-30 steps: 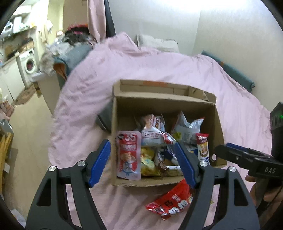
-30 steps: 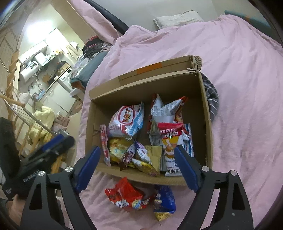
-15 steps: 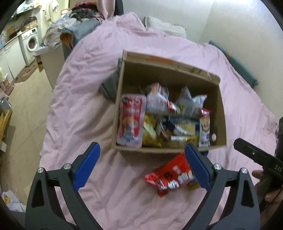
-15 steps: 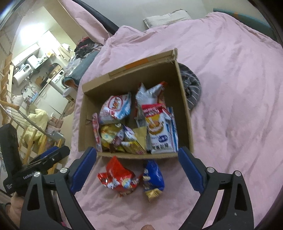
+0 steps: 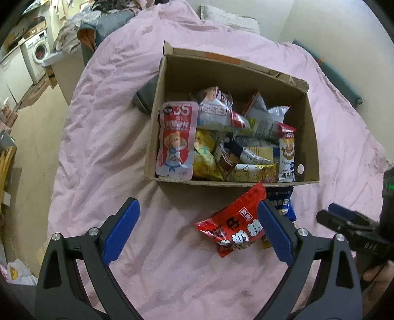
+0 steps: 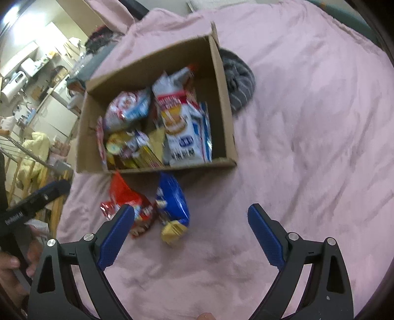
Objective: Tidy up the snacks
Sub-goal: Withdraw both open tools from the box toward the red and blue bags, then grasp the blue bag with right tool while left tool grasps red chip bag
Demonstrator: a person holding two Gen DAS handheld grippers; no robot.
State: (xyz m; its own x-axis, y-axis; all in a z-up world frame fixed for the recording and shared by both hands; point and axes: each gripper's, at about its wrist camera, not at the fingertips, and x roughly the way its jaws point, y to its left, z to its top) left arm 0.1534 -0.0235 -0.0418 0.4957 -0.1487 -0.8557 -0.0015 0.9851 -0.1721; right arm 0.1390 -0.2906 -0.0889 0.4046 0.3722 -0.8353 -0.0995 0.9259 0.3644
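Observation:
An open cardboard box (image 5: 310,137) sits on a pink bedspread, filled with several snack packets; it also shows in the right wrist view (image 6: 224,98). A red snack bag (image 5: 234,221) and a blue snack bag (image 5: 283,204) lie on the bedspread just in front of the box. In the right wrist view the red bag (image 6: 123,197) and blue bag (image 6: 172,199) lie side by side. My left gripper (image 5: 198,229) is open and empty, hovering left of the red bag. My right gripper (image 6: 190,232) is open and empty, in front of the blue bag.
The pink bedspread (image 5: 103,118) covers the bed. A grey striped cloth (image 6: 240,83) lies beside the box. A pillow (image 5: 229,19) is at the bed's head. A washing machine (image 5: 37,51) and cluttered furniture stand left of the bed.
Both grippers have pulled back from the box and tilted down, so the two loose bags in front of the box now sit nearer the jaws. Both stayed open.

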